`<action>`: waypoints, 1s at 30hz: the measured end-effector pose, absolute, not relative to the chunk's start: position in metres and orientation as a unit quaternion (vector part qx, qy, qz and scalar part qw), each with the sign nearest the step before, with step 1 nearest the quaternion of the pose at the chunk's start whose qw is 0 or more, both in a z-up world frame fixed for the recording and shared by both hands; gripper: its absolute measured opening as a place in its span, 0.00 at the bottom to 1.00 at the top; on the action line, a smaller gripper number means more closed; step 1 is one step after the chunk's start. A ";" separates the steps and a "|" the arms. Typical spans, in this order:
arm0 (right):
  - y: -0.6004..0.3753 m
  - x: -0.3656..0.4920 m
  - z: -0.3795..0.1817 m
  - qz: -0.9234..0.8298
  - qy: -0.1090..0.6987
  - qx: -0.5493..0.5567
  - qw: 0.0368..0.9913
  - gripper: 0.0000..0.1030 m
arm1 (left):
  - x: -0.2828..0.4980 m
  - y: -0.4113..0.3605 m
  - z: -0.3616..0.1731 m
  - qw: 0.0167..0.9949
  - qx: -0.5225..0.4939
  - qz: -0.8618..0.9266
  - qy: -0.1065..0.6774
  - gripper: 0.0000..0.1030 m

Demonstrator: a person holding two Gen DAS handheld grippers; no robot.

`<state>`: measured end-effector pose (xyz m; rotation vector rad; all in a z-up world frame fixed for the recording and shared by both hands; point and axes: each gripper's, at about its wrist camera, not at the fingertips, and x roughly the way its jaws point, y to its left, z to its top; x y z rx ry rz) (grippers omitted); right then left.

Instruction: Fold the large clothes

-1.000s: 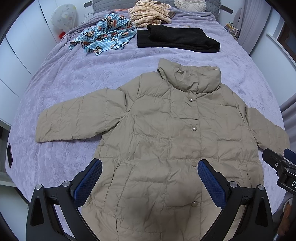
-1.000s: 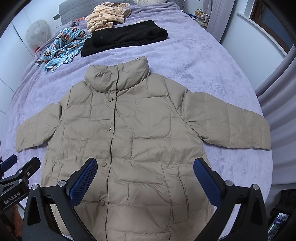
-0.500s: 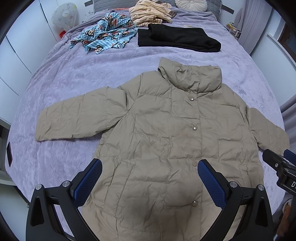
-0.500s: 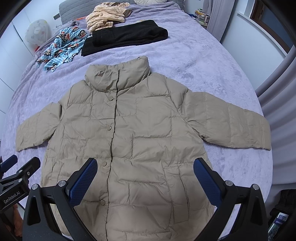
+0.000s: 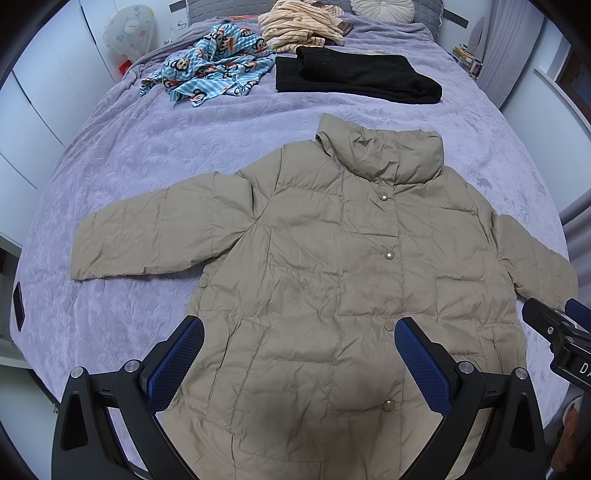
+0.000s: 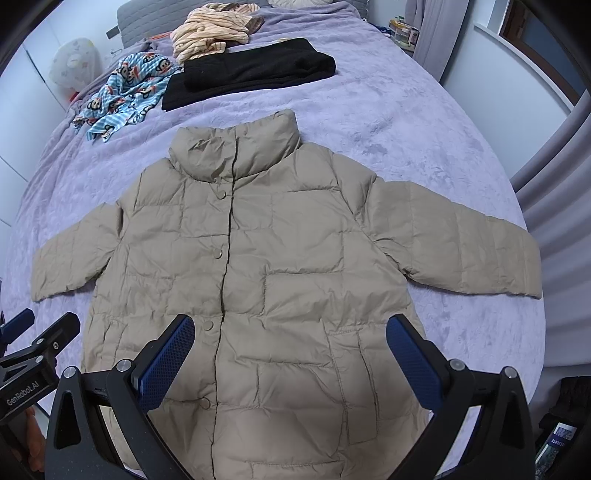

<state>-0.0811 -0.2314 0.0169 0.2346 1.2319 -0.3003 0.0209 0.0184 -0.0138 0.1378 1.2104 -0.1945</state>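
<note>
A beige quilted jacket (image 5: 332,266) (image 6: 266,273) lies flat, front up and snapped closed, on the purple bedspread (image 5: 147,155) (image 6: 406,118), with both sleeves spread out sideways and the collar pointing away. My left gripper (image 5: 299,354) hovers open above the jacket's lower hem, nothing between its blue pads. My right gripper (image 6: 290,354) hangs open over the hem too, slightly right of the snap line, holding nothing. Each gripper appears at the edge of the other's view.
At the far end of the bed lie a folded black garment (image 5: 354,79) (image 6: 251,72), a crumpled blue monkey-print cloth (image 5: 210,70) (image 6: 125,92) and a striped cream garment (image 5: 299,22) (image 6: 214,27). White cupboards stand left, a grey curtain (image 6: 554,206) right.
Both grippers have drifted slightly forward and lower over the jacket. The jacket has not moved and both grippers stay open.
</note>
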 end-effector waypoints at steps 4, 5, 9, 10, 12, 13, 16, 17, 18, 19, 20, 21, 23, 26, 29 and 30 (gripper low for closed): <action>-0.230 -0.082 0.015 -0.140 0.574 0.109 0.799 1.00 | 0.021 0.018 -0.014 0.816 0.065 -0.091 0.568 1.00; -0.230 -0.082 0.015 -0.140 0.574 0.109 0.799 1.00 | 0.021 0.019 -0.014 0.816 0.065 -0.091 0.568 1.00; -0.231 -0.081 0.015 -0.140 0.574 0.109 0.799 1.00 | 0.021 0.019 -0.014 0.815 0.065 -0.091 0.568 1.00; -0.230 -0.081 0.015 -0.140 0.575 0.109 0.799 1.00 | 0.021 0.018 -0.013 0.815 0.064 -0.091 0.568 1.00; -0.231 -0.081 0.015 -0.139 0.575 0.110 0.799 1.00 | 0.021 0.018 -0.013 0.815 0.064 -0.091 0.568 1.00; -0.231 -0.081 0.016 -0.140 0.575 0.109 0.799 1.00 | 0.022 0.018 -0.013 0.815 0.065 -0.090 0.568 1.00; -0.231 -0.080 0.016 -0.138 0.575 0.108 0.799 1.00 | 0.021 0.018 -0.013 0.815 0.064 -0.090 0.569 1.00; -0.230 -0.081 0.015 -0.138 0.575 0.108 0.799 1.00 | 0.021 0.018 -0.013 0.815 0.064 -0.090 0.569 1.00; -0.230 -0.081 0.015 -0.139 0.575 0.108 0.799 1.00 | 0.021 0.018 -0.013 0.815 0.064 -0.090 0.569 1.00; -0.230 -0.081 0.015 -0.138 0.576 0.108 0.799 1.00 | 0.021 0.019 -0.013 0.815 0.064 -0.090 0.569 1.00; -0.231 -0.081 0.015 -0.138 0.575 0.109 0.799 1.00 | 0.020 0.019 -0.014 0.815 0.064 -0.091 0.569 1.00; -0.230 -0.081 0.015 -0.139 0.576 0.108 0.799 1.00 | 0.019 0.020 -0.014 0.815 0.064 -0.091 0.569 1.00; -0.229 -0.082 0.014 -0.138 0.576 0.108 0.799 1.00 | 0.020 0.019 -0.014 0.815 0.064 -0.090 0.569 1.00; -0.230 -0.081 0.015 -0.139 0.576 0.108 0.799 1.00 | 0.021 0.019 -0.014 0.815 0.063 -0.090 0.569 1.00; -0.230 -0.081 0.014 -0.138 0.576 0.108 0.798 1.00 | 0.021 0.019 -0.014 0.814 0.063 -0.090 0.570 1.00; -0.231 -0.080 0.016 -0.138 0.576 0.109 0.798 1.00 | 0.020 0.018 -0.015 0.814 0.061 -0.090 0.571 1.00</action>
